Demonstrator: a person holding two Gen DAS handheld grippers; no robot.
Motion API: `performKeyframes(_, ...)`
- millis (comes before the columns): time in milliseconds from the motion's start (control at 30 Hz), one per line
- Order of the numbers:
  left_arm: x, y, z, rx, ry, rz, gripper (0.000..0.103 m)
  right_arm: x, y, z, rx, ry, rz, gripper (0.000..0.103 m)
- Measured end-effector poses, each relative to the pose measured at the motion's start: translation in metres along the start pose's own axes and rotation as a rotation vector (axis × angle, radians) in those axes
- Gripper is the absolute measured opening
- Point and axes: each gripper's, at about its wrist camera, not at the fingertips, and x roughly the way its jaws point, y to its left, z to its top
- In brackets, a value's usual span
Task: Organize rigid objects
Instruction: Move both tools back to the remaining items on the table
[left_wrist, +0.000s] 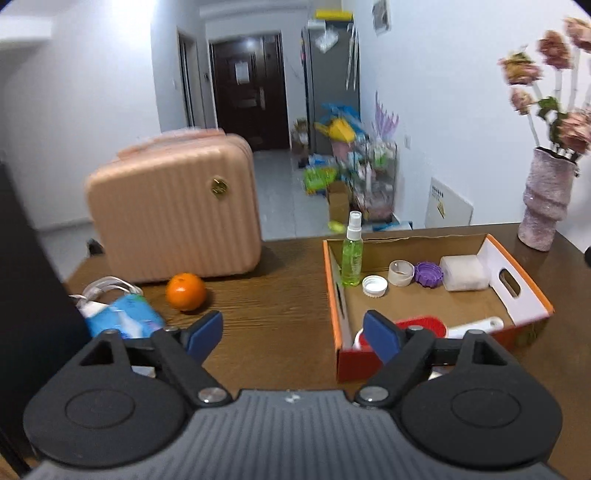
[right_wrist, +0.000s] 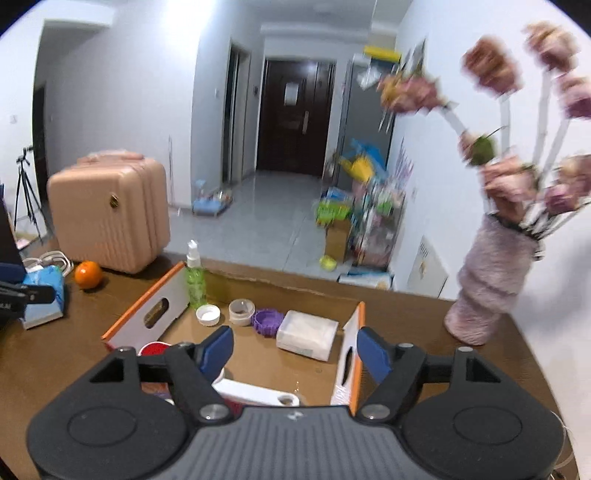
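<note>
Two grippers fill the bottom of their own views, each tilted downward toward the brown table (left_wrist: 280, 302) with blue-padded fingers spread wide and nothing between them. The left gripper (left_wrist: 295, 332) sits low and centre in its frame, over bare wood just left of the cardboard box (left_wrist: 532, 291); its right pad overlaps the box's near corner in the picture. The right gripper (right_wrist: 295, 350) hangs above the box's near end, its fingers framing the brown box floor. Inside, nearest the cameras, lie a red round item (left_wrist: 424, 325) and a white bar-shaped piece (left_wrist: 476, 326). Farther back stand a white cap (left_wrist: 375, 285), a clear tape roll (left_wrist: 400, 272), a purple ridged lid (left_wrist: 428, 273) and a frosted plastic case (left_wrist: 463, 273), with a green spray bottle (left_wrist: 352, 254) upright in the far left corner. Left of the box sit an orange (left_wrist: 185, 291) and a blue tissue pack (left_wrist: 123, 315), then a pink suitcase (left_wrist: 173, 218). At right, a pink vase (left_wrist: 546, 199) holds dried flowers.
</note>
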Motion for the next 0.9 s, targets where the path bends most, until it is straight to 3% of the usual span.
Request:
performKeyframes(100, -0.046, -0.003, -0.04, 0.027, -0.091, -0.007, 0.093, -0.044, 0.007, -0.038, -0.007, -0.083, -0.029, 0.075)
performKeyframes(233, -0.098, -0.006, -0.1, 0.006, -0.14, -0.08, 0.094, -0.099, 0.017, -0.093, 0.027, -0.139, -0.028, 0.076)
performKeyframes(367, -0.144, -0.017, -0.157, 0.007, -0.178, -0.113, 0.098, -0.147, 0.034, -0.152, 0.047, -0.196, 0.021, 0.084)
performKeyframes(533, -0.173, -0.036, -0.214, -0.008, -0.131, -0.122, 0.099, -0.172, 0.062, -0.214, 0.042, -0.165, 0.002, 0.084)
performKeyframes(733, -0.164, -0.043, -0.239, -0.012, -0.024, -0.226, 0.099, -0.18, 0.081, -0.261, 0.091, -0.081, 0.083, 0.083)
performKeyframes(900, -0.149, -0.047, -0.231, -0.015, -0.039, -0.228, 0.099, -0.166, 0.084, -0.264, 0.092, -0.054, 0.07, 0.082)
